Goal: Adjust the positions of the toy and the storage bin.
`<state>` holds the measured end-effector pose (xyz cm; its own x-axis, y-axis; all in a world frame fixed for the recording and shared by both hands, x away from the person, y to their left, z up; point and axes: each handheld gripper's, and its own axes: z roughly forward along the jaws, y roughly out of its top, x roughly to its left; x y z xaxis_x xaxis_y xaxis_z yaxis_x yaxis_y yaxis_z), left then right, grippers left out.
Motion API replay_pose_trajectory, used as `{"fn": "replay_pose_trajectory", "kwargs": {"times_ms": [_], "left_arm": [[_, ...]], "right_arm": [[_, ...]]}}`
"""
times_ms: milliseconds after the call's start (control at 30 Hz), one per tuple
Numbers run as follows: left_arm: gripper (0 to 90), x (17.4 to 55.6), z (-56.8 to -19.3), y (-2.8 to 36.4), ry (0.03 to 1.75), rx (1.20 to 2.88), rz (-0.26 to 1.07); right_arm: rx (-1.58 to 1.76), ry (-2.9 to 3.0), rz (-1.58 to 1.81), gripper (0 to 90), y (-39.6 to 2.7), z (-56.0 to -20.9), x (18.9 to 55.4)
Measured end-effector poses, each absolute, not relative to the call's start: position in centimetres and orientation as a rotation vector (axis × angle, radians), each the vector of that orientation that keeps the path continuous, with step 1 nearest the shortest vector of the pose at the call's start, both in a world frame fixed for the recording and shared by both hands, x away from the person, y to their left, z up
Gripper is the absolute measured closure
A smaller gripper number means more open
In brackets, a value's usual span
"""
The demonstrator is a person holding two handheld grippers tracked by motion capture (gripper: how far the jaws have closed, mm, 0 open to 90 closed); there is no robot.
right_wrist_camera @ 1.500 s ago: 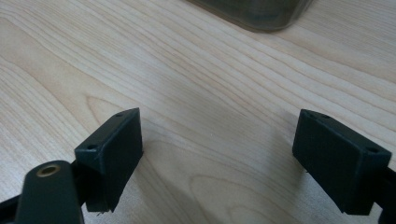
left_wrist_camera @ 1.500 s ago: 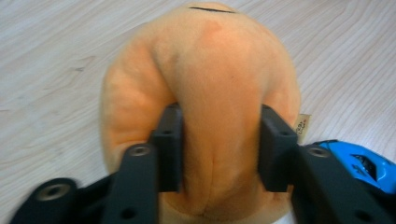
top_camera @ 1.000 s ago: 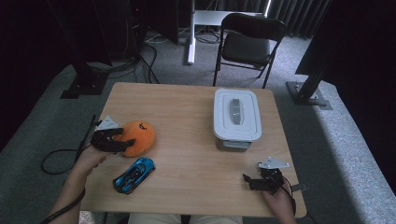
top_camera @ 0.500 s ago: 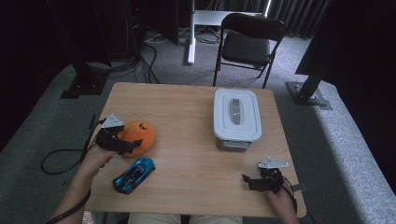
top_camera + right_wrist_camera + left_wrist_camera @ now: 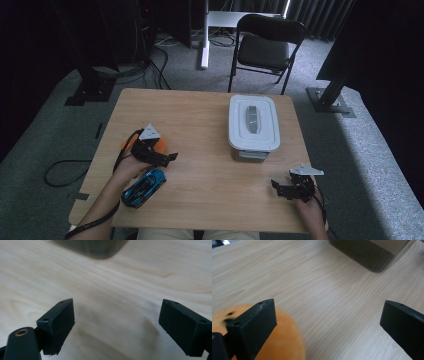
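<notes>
With jaws spread after letting go, left tool sits beside orange plush on tabletop; right tool gapes empty.

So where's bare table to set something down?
The middle, between the orange toy and the lidded box, is bare, as is the far left stretch. The near left is crowded: left gripper, orange toy, blue car.

Across my table sits a white-lidded container; a blue toy car lies well left of it, nearer me. A black folding chair stands beyond it.
</notes>
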<state>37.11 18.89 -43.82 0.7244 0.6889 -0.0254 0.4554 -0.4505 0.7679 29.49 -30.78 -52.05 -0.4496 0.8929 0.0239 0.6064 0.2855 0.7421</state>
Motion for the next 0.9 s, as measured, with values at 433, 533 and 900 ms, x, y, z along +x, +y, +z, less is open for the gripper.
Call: {"fn": "replay_pose_trajectory", "kwargs": {"times_ms": [433,533,900], "left_arm": [[1.3,39.3,-45.3,13.6,0.841,2.163,0.323],[1.3,40.2,-45.7,12.2,0.858,2.164,0.328],[1.3,42.5,-47.7,8.8,0.888,2.175,0.301]], "right_arm": [[1.385,2.088,0.942,13.0,-31.4,-51.2,32.4],[1.396,2.088,0.938,13.0,-31.5,-51.1,33.2],[1.466,2.031,0.935,13.0,-32.4,-51.6,35.2]]}}
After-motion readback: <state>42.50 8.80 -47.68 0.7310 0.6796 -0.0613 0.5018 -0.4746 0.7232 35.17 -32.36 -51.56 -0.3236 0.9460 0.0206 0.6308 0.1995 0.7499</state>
